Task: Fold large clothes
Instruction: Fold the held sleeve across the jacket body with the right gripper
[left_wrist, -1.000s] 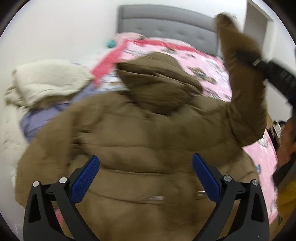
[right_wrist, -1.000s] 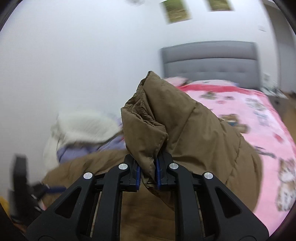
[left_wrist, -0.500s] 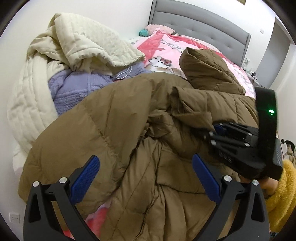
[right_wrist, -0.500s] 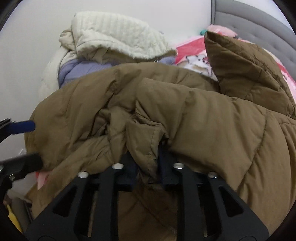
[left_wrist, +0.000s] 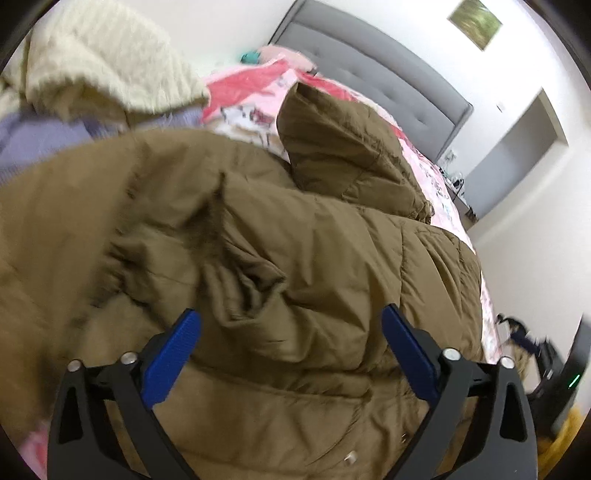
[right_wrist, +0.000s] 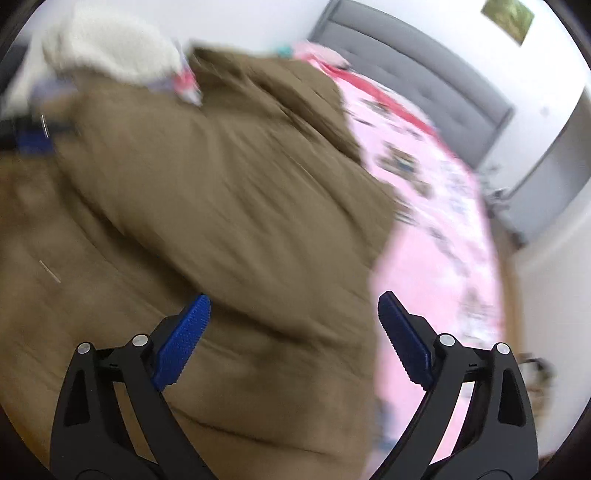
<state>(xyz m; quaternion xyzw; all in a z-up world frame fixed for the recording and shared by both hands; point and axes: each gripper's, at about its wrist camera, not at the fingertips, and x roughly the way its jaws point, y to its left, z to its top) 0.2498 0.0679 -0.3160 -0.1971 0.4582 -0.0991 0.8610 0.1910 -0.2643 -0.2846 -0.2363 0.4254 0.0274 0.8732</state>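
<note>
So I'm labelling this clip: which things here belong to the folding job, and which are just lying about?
Job:
brown puffer jacket
left gripper, open
right gripper, open

Lying about:
cream fleece blanket
lavender knit
pink bedspread
grey headboard
wall picture

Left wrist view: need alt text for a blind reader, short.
An open left gripper, blue pads spread wide and holding nothing, hovers over a rumpled brown hooded puffer jacket lying on a bed with a pink cartoon-print bedspread. A cream blanket over lilac fabric is piled at upper left, and a grey tufted headboard stands against the far white wall.
</note>
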